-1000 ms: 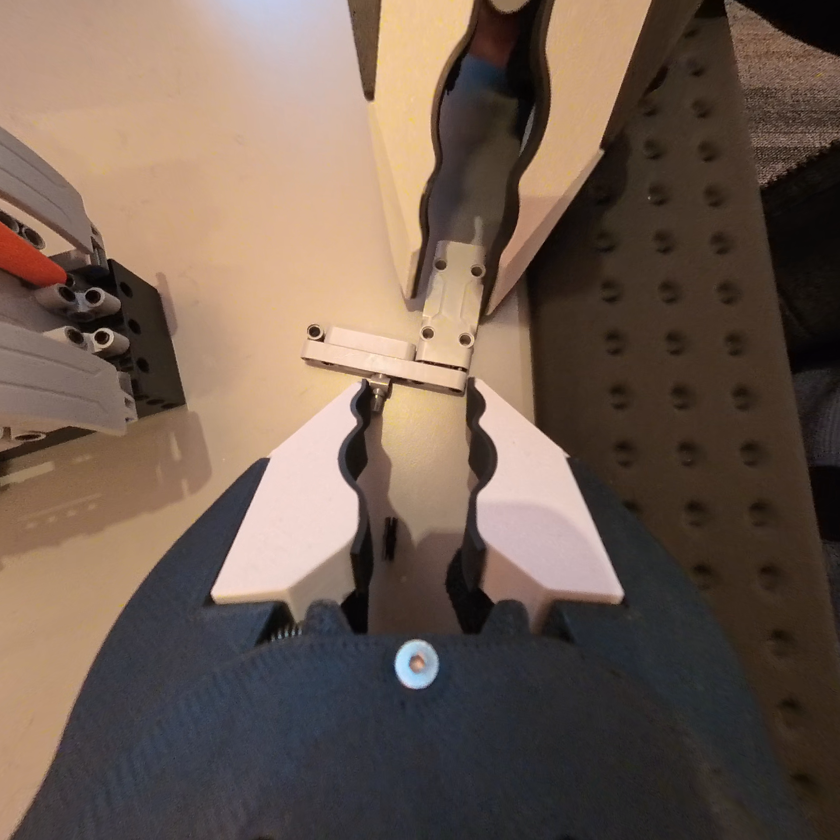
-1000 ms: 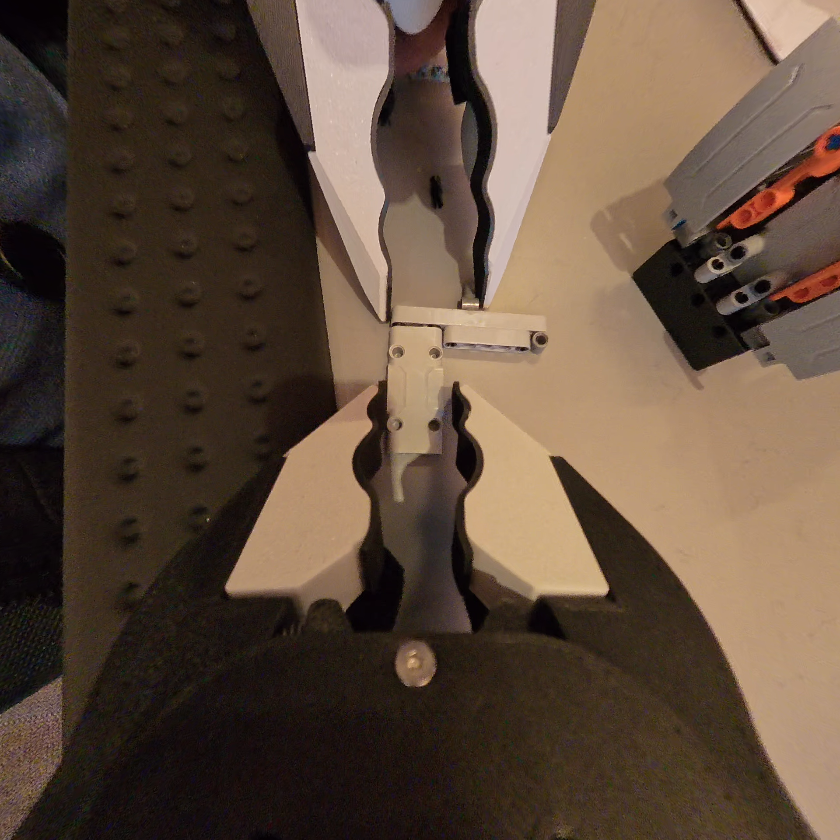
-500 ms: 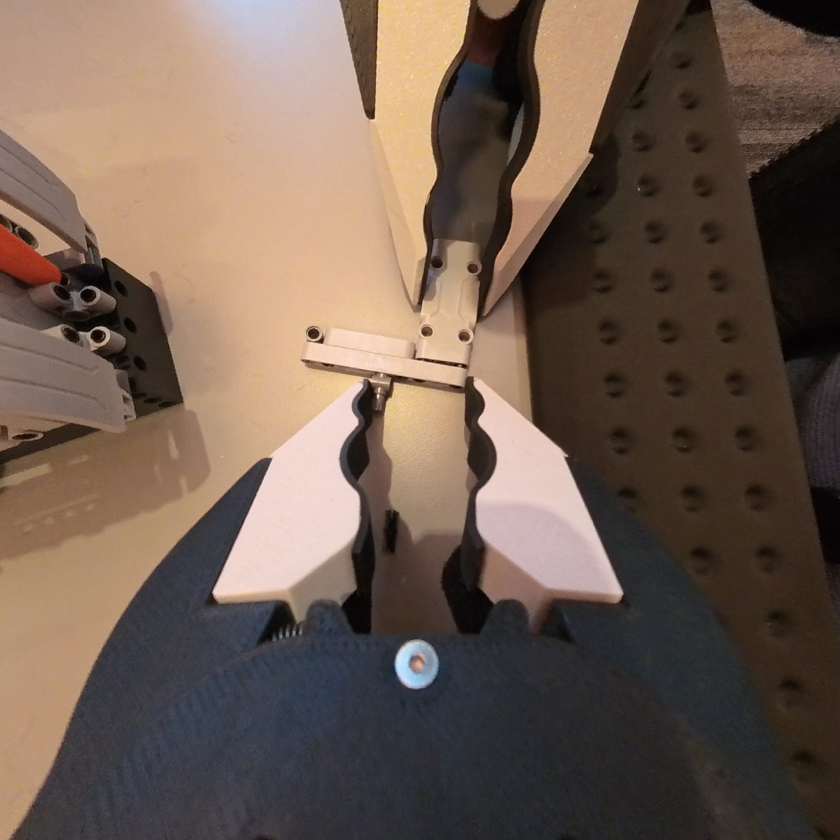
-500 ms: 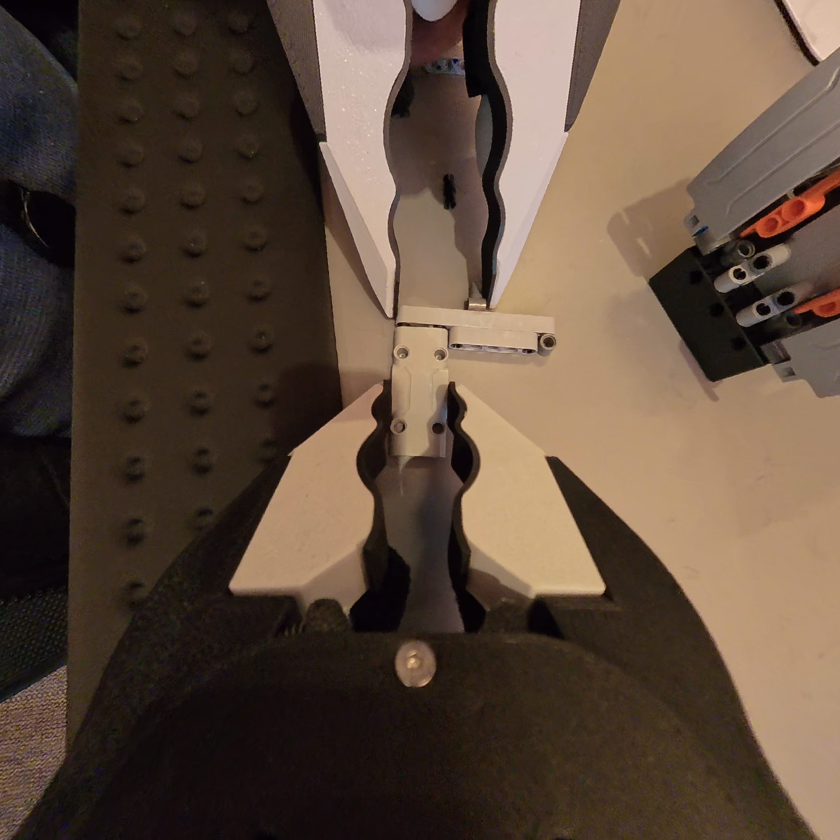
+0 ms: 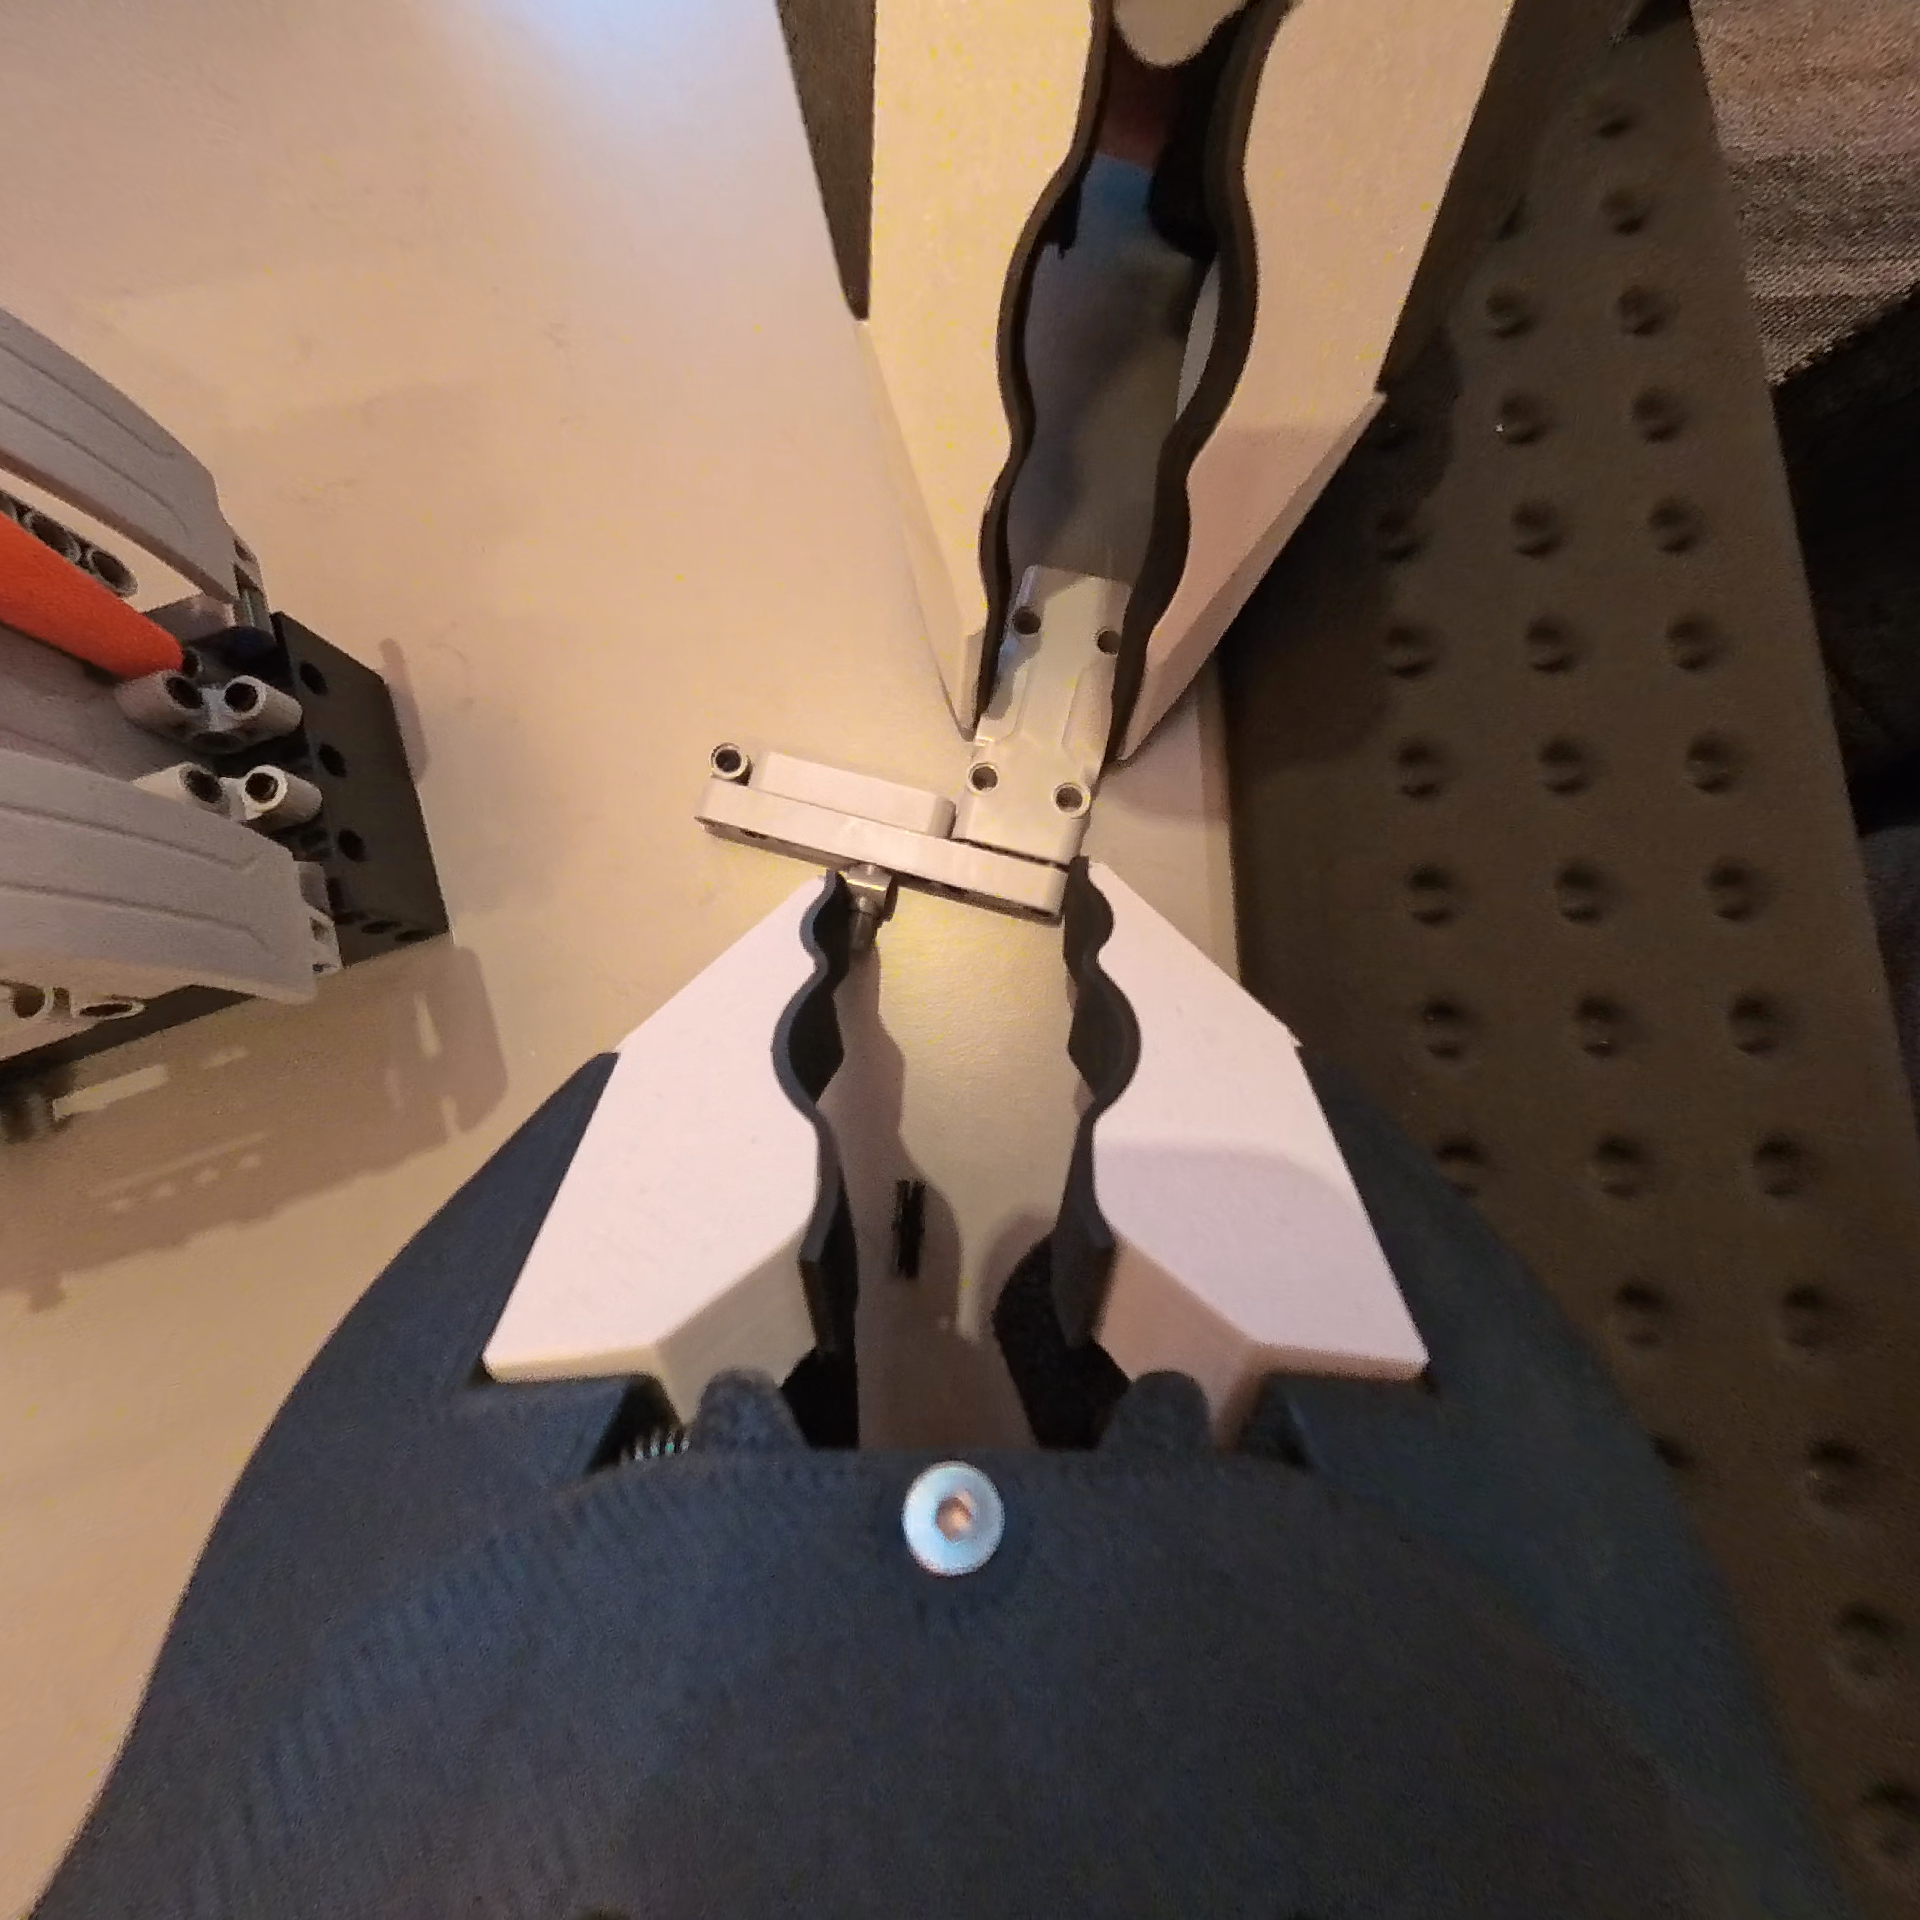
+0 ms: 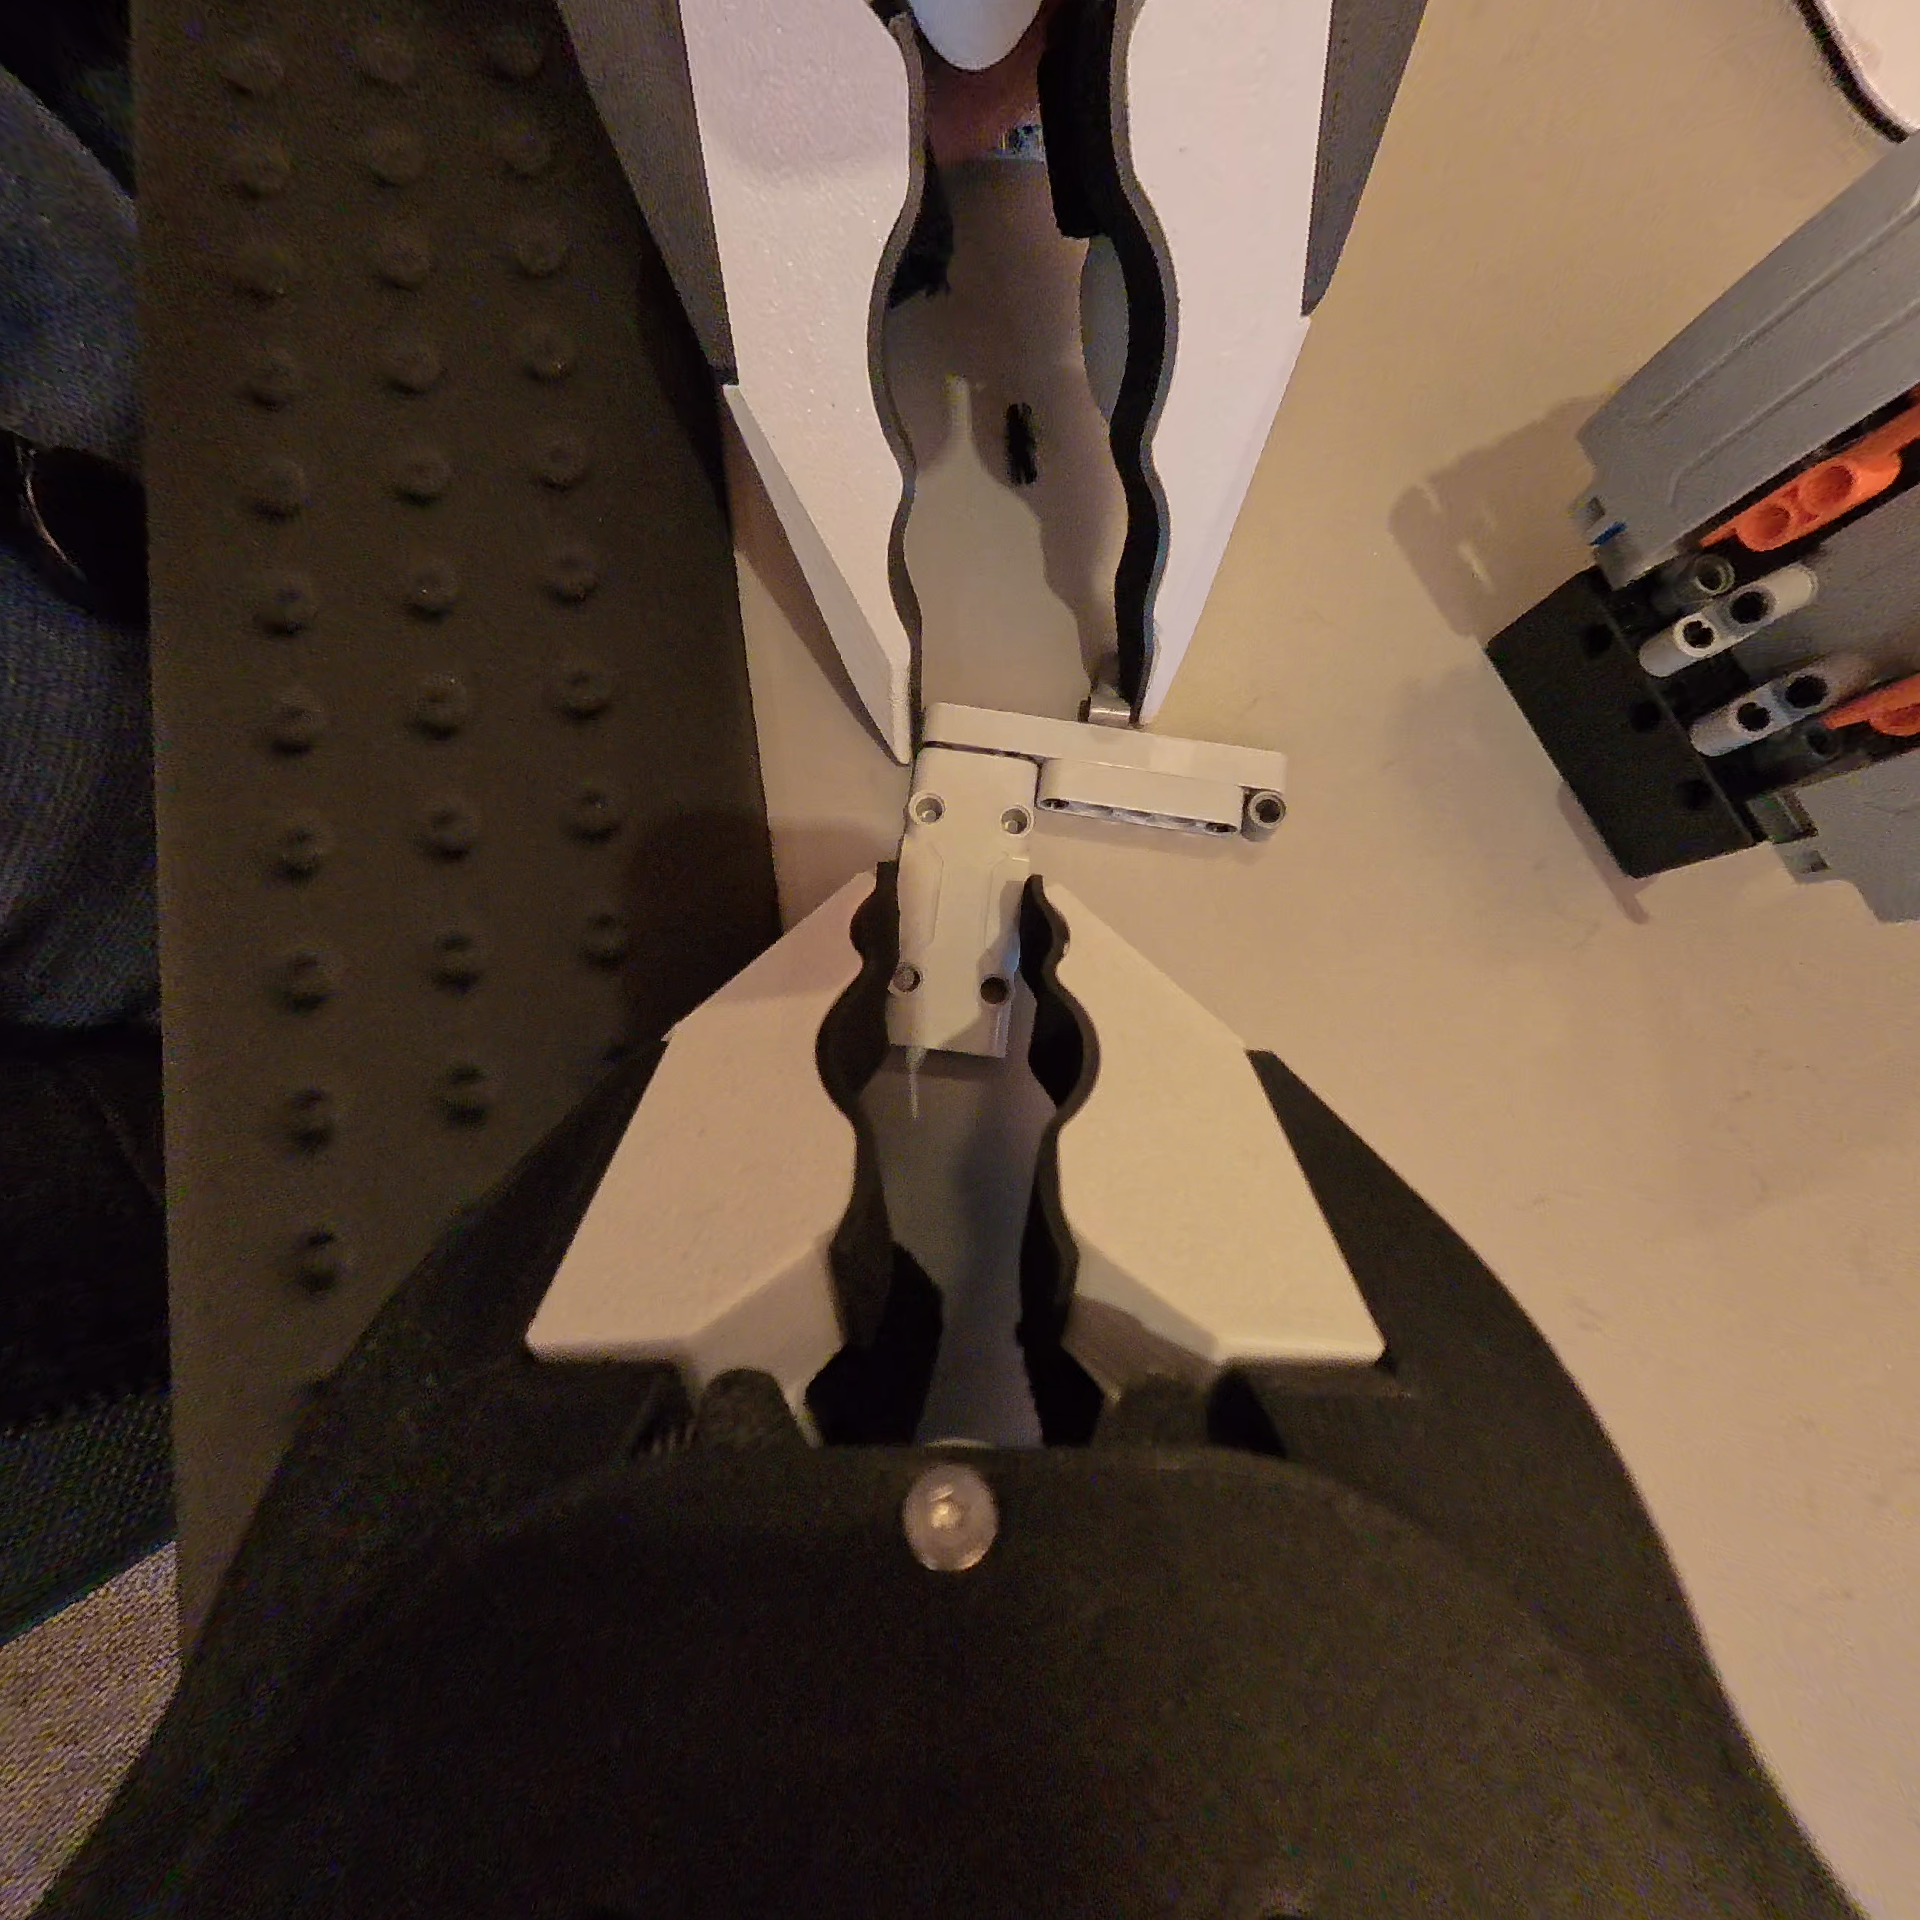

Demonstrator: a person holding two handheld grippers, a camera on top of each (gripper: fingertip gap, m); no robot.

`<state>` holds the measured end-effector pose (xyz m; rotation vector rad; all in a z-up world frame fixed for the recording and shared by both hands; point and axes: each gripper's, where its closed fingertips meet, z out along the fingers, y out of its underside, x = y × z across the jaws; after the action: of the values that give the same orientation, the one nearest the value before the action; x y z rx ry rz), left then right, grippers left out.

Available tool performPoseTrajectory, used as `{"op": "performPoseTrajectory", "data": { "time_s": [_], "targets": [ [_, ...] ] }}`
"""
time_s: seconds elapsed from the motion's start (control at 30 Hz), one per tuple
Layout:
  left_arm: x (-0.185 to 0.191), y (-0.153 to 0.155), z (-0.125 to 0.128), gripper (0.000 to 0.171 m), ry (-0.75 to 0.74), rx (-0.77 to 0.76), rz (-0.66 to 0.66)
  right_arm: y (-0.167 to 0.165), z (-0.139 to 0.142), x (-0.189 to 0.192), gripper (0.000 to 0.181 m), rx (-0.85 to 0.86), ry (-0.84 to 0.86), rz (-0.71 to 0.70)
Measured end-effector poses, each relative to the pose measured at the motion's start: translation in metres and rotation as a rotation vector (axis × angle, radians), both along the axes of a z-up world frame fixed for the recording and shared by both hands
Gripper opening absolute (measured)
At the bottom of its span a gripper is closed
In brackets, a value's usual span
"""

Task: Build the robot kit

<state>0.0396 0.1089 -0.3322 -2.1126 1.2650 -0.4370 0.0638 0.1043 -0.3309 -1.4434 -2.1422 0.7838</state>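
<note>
A small L-shaped grey building-toy assembly is seen from both ends, near the edge of a cream bench [image 5: 468, 312] beside a dark studded mat [image 5: 1558, 831]. Its grey panel piece [image 6: 956, 935], marked by four holes, is clamped between the fingers of the right gripper [image 6: 951, 894]. A grey beam [image 6: 1122, 774] is joined across the panel's far end.

The fingers of the left gripper [image 5: 956, 894] are spread apart with nothing gripped. Their tips are set just against the beam, and a short grey pin [image 5: 864, 902] projecting from the beam is touched by the left-hand finger.

The hold is judged best served by a firm, square clamp on the panel, so that the beam is not twisted by sideways pressure on the pin.

A tiny black pin [image 5: 907, 1226] is lying loose on the bench between the spread fingers. A grey, black and orange build [image 5: 156, 831] is cut off at the frame edge. Whether the assembly is resting on the bench or lifted cannot be told, and the pin's seating is hidden.
</note>
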Motion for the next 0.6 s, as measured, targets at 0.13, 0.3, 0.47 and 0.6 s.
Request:
{"op": "performPoseTrajectory", "data": {
  "time_s": [0.13,0.3,0.47,0.6],
  "targets": [
    [-0.001,0.0,0.0,0.04,-0.006,-0.01,0.013,0.001,0.0,-0.001,0.021,0.009,-0.008,0.003],
    [-0.002,-0.006,0.004,0.041,-0.056,-0.075,-0.01,-0.002,0.004,-0.001,0.021,-0.058,0.038,0.033],
    [-0.002,-0.01,0.002,0.037,-0.061,-0.093,-0.062,-0.003,0.001,0.001,0.021,-0.046,0.026,0.07],
    [-0.003,-0.01,0.002,0.036,-0.058,-0.082,-0.074,-0.002,0.001,0.0,0.021,-0.028,0.014,0.07]
  ]
}}
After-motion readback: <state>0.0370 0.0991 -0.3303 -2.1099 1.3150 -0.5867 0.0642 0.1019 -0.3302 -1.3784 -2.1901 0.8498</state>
